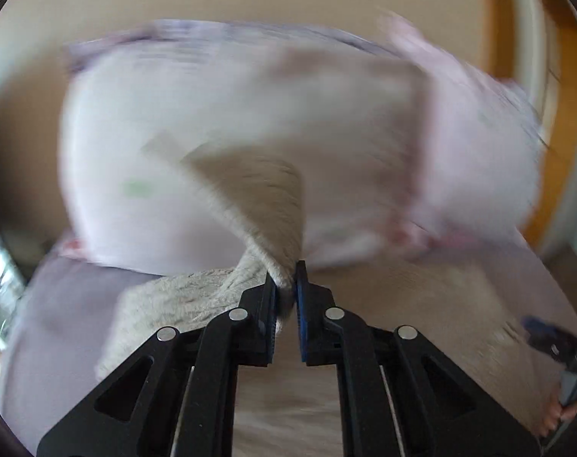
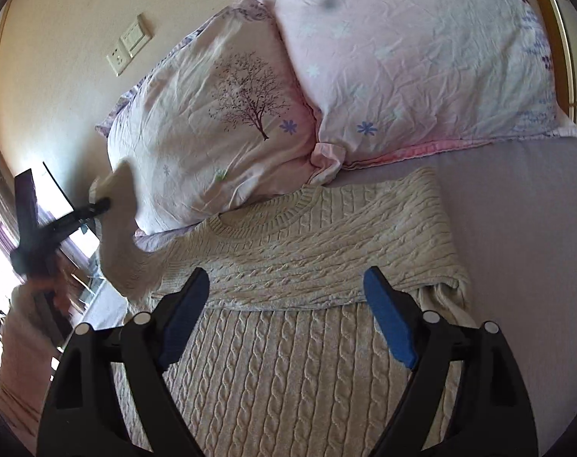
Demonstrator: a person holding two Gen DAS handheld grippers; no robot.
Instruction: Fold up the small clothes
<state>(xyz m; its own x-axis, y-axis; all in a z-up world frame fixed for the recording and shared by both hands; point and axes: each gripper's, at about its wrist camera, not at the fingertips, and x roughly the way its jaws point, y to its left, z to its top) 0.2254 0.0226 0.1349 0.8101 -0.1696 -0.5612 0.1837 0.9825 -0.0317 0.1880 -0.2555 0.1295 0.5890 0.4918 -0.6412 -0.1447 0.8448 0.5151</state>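
Note:
A cream cable-knit sweater (image 2: 288, 266) lies on the bed, collar toward the pillows, with its right sleeve folded across the chest. My left gripper (image 1: 286, 285) is shut on the sweater's left sleeve (image 1: 265, 205) and holds it lifted off the bed; the left wrist view is motion-blurred. In the right wrist view that gripper (image 2: 101, 203) shows at the left, with the sleeve (image 2: 117, 228) hanging from it. My right gripper (image 2: 288, 316) is open and empty, hovering above the sweater's body.
Two pink floral pillows (image 2: 402, 57) lie at the head of the bed against the wall. The sheet (image 2: 517, 228) is lavender grey. A wall switch and socket (image 2: 130, 43) are at upper left. The bed's left edge and a window are at far left.

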